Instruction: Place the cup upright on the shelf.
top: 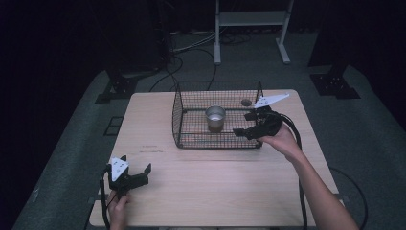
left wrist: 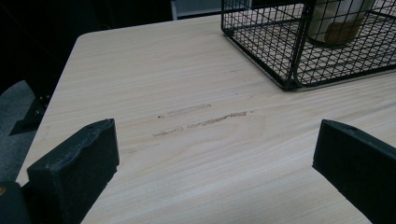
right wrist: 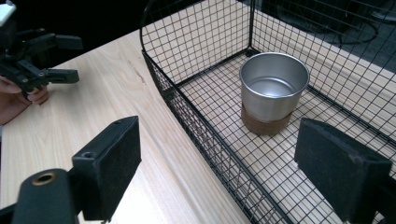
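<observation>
- The right tool (top: 251, 123), released, hangs over the wire basket (top: 179, 115); the metal cup (right wrist: 274, 91) stands ahead, between its jaws.
- The left tool (top: 130, 173), released, waits near the desk (top: 215, 182) edge.
- Likely next: reach forward, clench on the cup.

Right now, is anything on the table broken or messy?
Nothing is spilled or tipped. The metal cup stands upright inside the wire basket. The only blemish is a few scuff marks on the wooden table, near the basket's corner.
</observation>
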Demonstrator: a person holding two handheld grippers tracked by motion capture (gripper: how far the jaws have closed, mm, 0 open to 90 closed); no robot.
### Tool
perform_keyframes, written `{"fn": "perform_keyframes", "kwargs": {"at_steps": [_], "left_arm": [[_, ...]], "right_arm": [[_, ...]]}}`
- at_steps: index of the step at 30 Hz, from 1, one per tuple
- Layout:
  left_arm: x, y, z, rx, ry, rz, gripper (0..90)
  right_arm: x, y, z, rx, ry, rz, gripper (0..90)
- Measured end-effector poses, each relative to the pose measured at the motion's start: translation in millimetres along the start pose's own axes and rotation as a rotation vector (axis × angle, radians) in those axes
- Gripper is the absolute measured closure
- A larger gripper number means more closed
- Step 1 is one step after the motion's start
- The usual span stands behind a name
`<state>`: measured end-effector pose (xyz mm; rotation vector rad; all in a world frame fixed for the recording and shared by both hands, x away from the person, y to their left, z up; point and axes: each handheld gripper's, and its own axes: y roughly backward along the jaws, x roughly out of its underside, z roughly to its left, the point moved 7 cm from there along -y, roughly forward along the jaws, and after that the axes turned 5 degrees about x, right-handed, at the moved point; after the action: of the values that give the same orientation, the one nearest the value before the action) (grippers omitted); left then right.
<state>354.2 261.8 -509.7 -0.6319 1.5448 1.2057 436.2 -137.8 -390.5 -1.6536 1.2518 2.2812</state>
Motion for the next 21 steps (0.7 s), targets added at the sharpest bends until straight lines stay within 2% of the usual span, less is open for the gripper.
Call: {"fn": "perform_keyframes", "kwargs": {"at_steps": [3, 7, 13, 21], "left_arm": [[0.0, -0.1, 0.2, -0.001, -0.004, 0.002, 0.0], [0.3, 0.2, 0.2, -0.001, -0.007, 0.005, 0.0], [0.2, -0.1, 0.3, -0.002, -0.003, 0.002, 0.0], [0.2, -0.2, 0.2, -0.003, -0.006, 0.004, 0.0]], "right_arm": [[2.8, 2.1, 1.5, -0.011, -0.007, -0.003, 14.1], [15.3, 5.9, 1.9, 0.008, 0.009, 0.008, 14.1], [24.7, 12.3, 3.8, 0.007, 0.009, 0.004, 14.1], [36.9, 19.4, 4.8, 0.000, -0.005, 0.004, 14.1]]}}
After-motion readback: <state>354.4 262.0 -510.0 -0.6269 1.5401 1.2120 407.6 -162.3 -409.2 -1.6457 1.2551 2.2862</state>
